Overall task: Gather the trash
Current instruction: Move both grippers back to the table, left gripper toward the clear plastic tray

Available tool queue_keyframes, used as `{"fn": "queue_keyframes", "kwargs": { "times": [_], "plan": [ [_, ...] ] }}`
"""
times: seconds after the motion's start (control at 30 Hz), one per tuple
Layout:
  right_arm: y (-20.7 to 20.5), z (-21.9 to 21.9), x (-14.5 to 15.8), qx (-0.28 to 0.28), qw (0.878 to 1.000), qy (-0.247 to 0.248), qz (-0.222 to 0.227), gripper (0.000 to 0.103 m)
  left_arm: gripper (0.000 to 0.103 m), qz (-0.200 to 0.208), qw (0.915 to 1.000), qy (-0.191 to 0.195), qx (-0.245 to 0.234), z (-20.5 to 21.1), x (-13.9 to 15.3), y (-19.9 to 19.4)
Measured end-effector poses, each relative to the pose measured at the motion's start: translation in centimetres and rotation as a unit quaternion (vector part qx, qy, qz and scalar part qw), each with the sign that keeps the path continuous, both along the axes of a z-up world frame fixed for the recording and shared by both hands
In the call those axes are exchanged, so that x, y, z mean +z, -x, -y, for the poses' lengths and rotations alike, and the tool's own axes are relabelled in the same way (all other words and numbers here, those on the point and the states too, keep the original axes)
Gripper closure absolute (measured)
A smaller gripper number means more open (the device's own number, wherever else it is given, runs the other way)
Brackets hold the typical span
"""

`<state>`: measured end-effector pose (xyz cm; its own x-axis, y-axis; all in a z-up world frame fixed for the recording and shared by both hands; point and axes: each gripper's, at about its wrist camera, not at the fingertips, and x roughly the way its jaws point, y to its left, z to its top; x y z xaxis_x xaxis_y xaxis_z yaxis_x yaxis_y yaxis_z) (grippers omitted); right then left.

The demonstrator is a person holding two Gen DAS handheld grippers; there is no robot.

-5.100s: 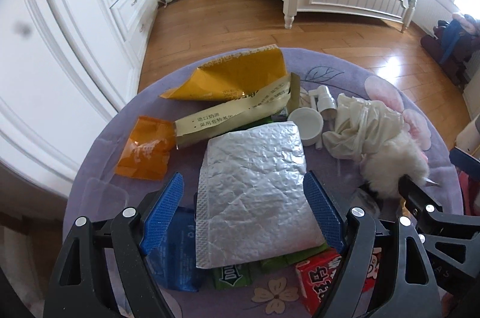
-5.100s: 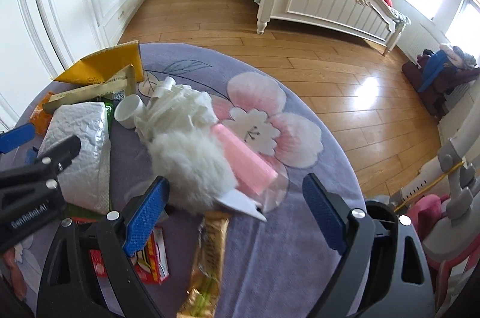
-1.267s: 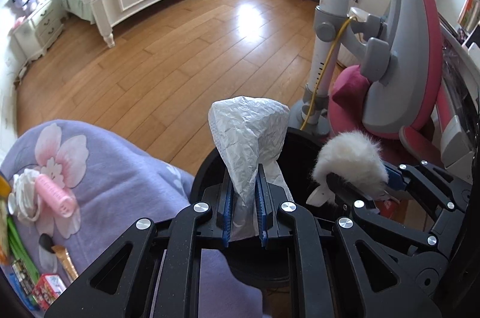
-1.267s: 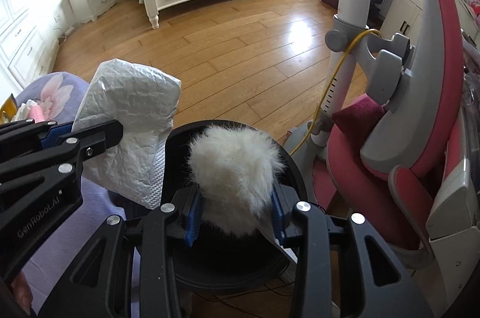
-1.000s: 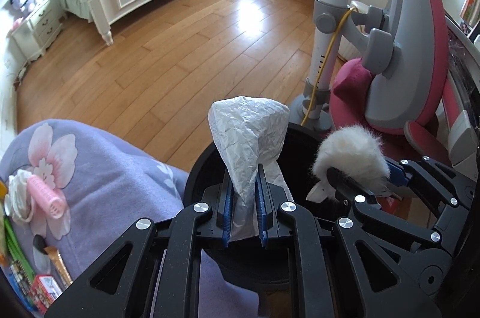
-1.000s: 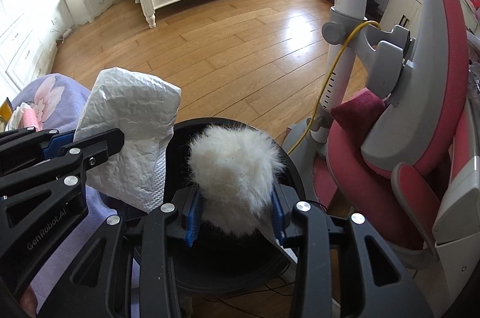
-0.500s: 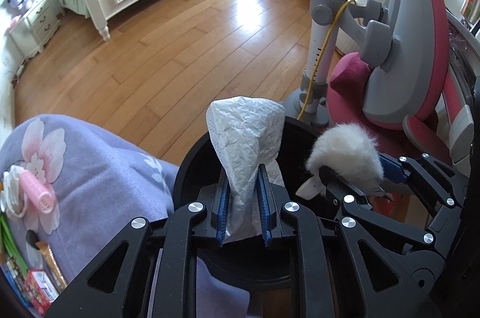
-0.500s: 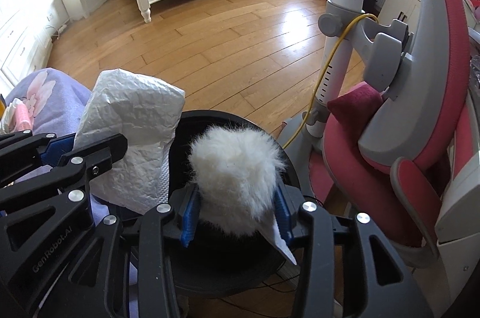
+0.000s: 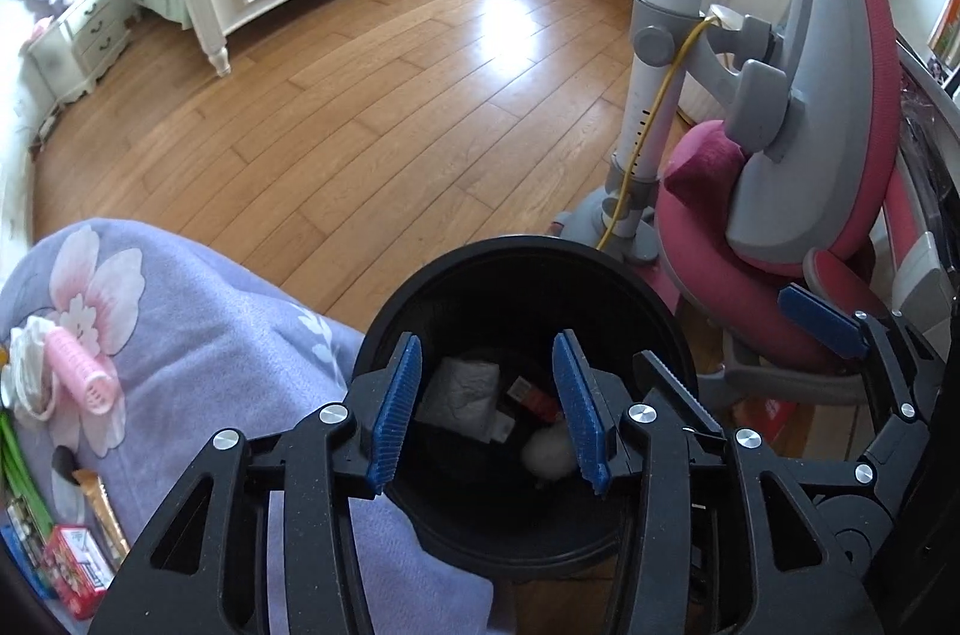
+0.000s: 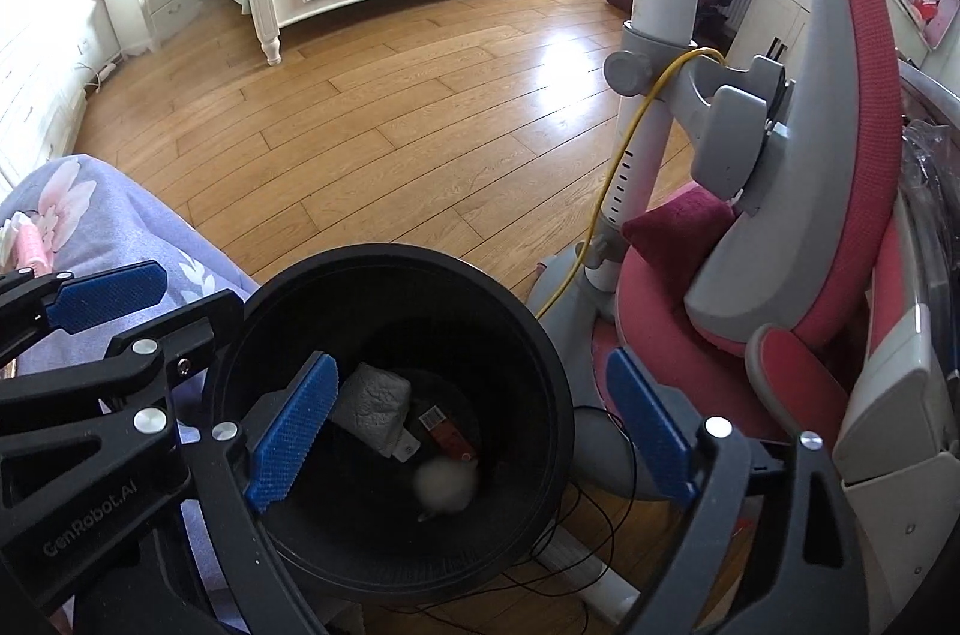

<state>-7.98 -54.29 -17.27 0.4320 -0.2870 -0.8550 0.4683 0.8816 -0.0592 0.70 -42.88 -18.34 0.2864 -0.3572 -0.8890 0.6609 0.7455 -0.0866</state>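
A round black trash bin (image 9: 528,263) stands on the floor beside the purple table; it also shows in the right wrist view (image 10: 384,257). Inside lie the silver padded envelope (image 9: 459,389) (image 10: 375,407), the white fluffy ball (image 9: 549,452) (image 10: 447,482) and a small red wrapper (image 10: 447,431). My left gripper (image 9: 489,410) is open and empty above the bin's mouth. My right gripper (image 10: 474,431) is open and empty over the bin's right side.
The purple flowered tablecloth (image 9: 198,335) holds a pink hair roller (image 9: 81,371), a red box (image 9: 78,569) and a gold snack bar (image 9: 108,515). A pink and grey chair (image 9: 810,179) and a white pole (image 9: 660,35) stand right of the bin. Cables (image 10: 576,515) lie on the floor.
Both grippers have opened. The silver envelope and the white fluffy ball have dropped from them into the bin.
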Motion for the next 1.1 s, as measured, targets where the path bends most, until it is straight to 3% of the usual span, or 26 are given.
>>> {"fn": "queue_keyframes", "kwargs": {
  "times": [0.5,0.6,0.8,0.87,1.0,1.1],
  "plan": [
    [0.0,-0.8,0.5,0.000,1.000,-0.002,0.006,0.013,0.056,0.007,0.9999,0.009,0.007,-0.9,1.2,0.3],
    [-0.2,-1.2,0.7,0.004,1.000,-0.003,0.008,0.013,0.045,0.014,0.9997,0.012,0.018,-1.8,1.7,0.3],
    [-0.4,-2.4,1.5,0.008,1.000,0.001,0.013,0.013,0.044,0.018,0.9990,0.021,0.035,-3.7,2.7,0.1],
    [-0.5,-2.8,1.8,0.009,1.000,-0.001,0.017,0.013,0.045,0.022,0.9984,0.024,0.046,-4.9,3.1,0.0],
    [-1.3,-4.4,2.2,0.025,0.999,-0.010,0.025,0.013,0.030,0.040,0.9954,0.023,0.083,-9.1,4.0,-0.5],
    [-2.4,-6.9,2.6,0.053,0.998,-0.012,0.029,0.013,0.029,0.053,0.9919,0.020,0.114,-13.0,4.8,-1.3]
  ]
}}
